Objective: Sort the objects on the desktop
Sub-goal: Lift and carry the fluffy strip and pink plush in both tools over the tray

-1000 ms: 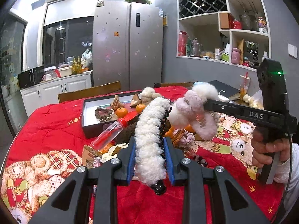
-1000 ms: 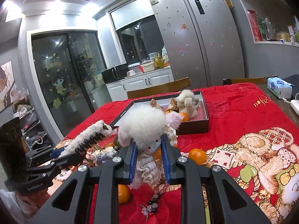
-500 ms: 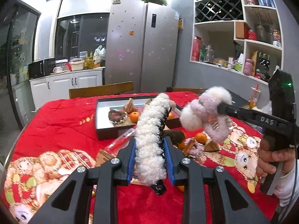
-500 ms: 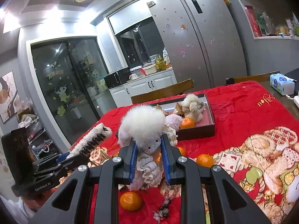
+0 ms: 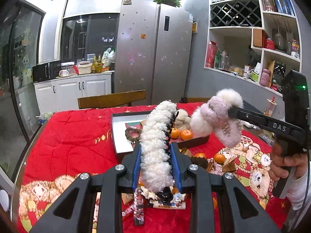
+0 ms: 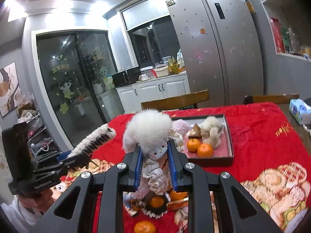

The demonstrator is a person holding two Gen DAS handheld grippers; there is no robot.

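My left gripper (image 5: 156, 167) is shut on a long white fluffy hair claw (image 5: 157, 145), held above the red tablecloth. My right gripper (image 6: 154, 165) is shut on a white and pink fluffy hair clip (image 6: 147, 134) with a small cat face. In the left wrist view the right gripper (image 5: 231, 112) holds that clip (image 5: 215, 116) in the air at the right. In the right wrist view the left gripper (image 6: 77, 156) with the white claw (image 6: 93, 137) is at the left. A dark tray (image 6: 230, 136) holds tangerines (image 6: 205, 149) and a fluffy item (image 6: 211, 130).
Below the grippers lies a pile of loose items: tangerines (image 5: 218, 158), a scrunchie (image 6: 155, 207), snack packets (image 5: 169, 204). A wooden chair back (image 5: 111, 99) stands behind the table. A tissue pack (image 6: 299, 110) lies at the far right. A fridge and shelves stand beyond.
Both grippers have risen and tilted up with their hair clips still held. The tray now sits lower and nearer in both views.
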